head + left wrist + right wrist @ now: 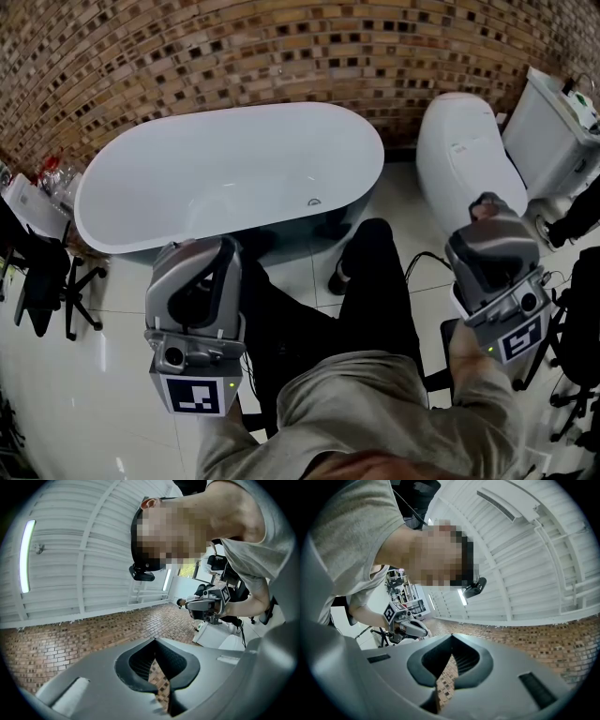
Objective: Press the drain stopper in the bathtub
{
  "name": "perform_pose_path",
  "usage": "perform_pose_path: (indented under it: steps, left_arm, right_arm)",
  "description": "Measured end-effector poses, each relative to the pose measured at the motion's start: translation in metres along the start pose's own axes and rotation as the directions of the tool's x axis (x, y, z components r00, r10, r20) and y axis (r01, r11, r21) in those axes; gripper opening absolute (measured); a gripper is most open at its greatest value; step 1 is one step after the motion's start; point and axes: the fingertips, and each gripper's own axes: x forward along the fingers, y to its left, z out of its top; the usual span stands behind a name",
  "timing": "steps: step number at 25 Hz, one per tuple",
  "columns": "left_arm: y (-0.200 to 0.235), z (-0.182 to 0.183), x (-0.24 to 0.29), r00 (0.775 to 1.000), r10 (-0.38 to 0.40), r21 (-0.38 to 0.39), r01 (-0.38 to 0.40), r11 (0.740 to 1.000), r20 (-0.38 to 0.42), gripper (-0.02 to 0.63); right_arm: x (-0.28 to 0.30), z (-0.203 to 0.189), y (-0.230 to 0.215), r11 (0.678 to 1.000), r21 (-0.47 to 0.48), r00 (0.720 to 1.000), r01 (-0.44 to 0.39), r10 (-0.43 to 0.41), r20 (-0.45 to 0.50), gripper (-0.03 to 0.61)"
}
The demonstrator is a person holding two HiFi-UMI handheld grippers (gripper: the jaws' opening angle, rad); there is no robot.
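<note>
Standing on the tiled floor (122,394) facing the long side of the white bathtub (187,173), toilet (459,141) off to my right.

Both sets of tongs are held up near my chest, well away from the tub. They point up at the ceiling rather than down at anything. The left tongs (155,641) have their tips closed together with nothing between them, just brick wall (70,639) showing through the slit lower down. Same for the right tongs (451,638), tips together and empty.

The drain stopper (314,201) is, I reckon, that little round metal fitting low on the tub's near inner side. It's too small in the head view to tell whether it's popped up or pushed down.

So I honestly can't call the step. This pose fits squaring up before going in for the press, and it fits having backed off with the stopper already down.

If a press is due, it means leaning over the rim and tipping one closed pair downward. The tip then has to land square on that fitting and push straight, because it's small and the tub wall looks slippery.
</note>
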Motion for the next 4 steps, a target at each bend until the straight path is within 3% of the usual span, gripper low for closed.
perform_pose_path:
  steps: [4]
  left_arm:
    - [-0.0007, -0.0018, -0.0012, 1.0, 0.001, 0.006, -0.001, 1.0, -0.005, 0.009]
  right_arm:
    - [0.001, -0.0013, 0.0039, 1.0, -0.003, 1.0, -0.01, 0.01, -0.004, 0.0]
